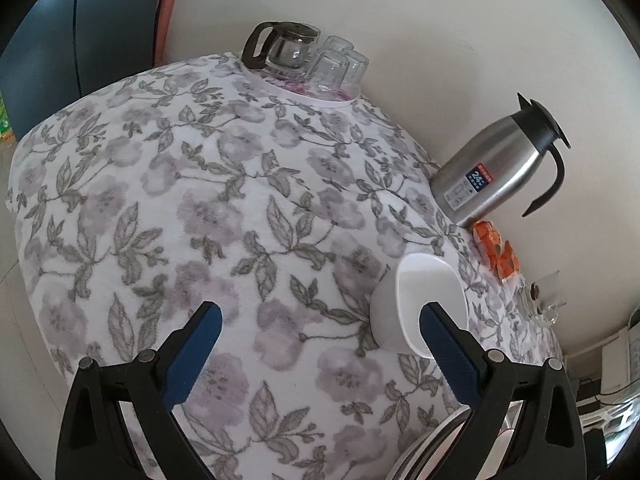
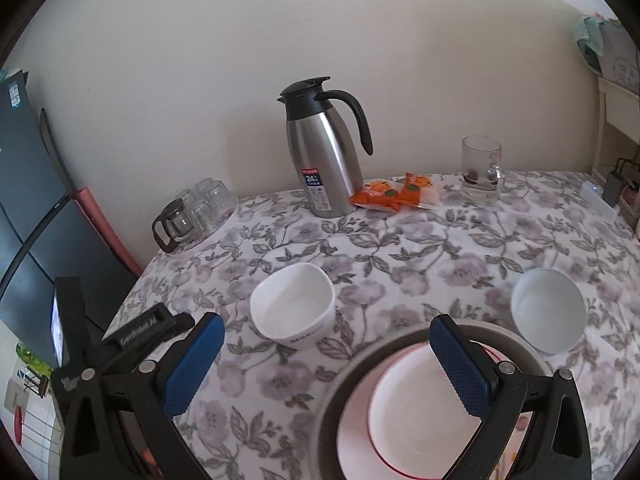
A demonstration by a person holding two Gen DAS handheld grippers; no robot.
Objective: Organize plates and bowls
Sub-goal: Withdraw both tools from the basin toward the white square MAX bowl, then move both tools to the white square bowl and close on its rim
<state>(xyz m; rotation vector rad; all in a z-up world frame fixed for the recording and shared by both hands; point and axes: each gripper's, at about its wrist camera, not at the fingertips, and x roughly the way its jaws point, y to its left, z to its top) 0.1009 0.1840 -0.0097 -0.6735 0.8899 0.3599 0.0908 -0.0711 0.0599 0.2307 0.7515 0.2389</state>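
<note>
A white squarish bowl [image 2: 293, 307] is seen upright on the floral tablecloth [image 2: 420, 248], left of a stack of plates [image 2: 404, 408] at the near edge; in the stack a smaller white plate lies on a pink red-rimmed one, and both rest in a broad grey plate. A second, rounder white bowl [image 2: 547, 311] stands to the right of the stack, close to its grey rim, though contact cannot be judged. The right gripper [image 2: 326, 364] is held above the near side of the table with its jaws spread wide and nothing between them; its right pad is seen over the stack. The left gripper [image 1: 320, 354] is likewise wide open and empty, and in its own view the squarish bowl [image 1: 416, 304] lies just beyond its right finger, outside the gap. Further back, a steel thermos jug [image 2: 326, 160] stands by the wall, with orange snack packets [image 2: 394, 194] and a glass mug [image 2: 481, 168] to its right, and a tray with a glass pot and upturned glasses [image 2: 192, 212] at the far left corner. It is judged that neither bowl has yet been gathered. A bowl wall pinched too shallowly could slip from the pads, smooth glazed ware being slick. If a bowl were pushed rather than lifted, the soft cloth could be dragged and the thermos or glasses disturbed. The stack could be knocked by a low pass of the right gripper.
</note>
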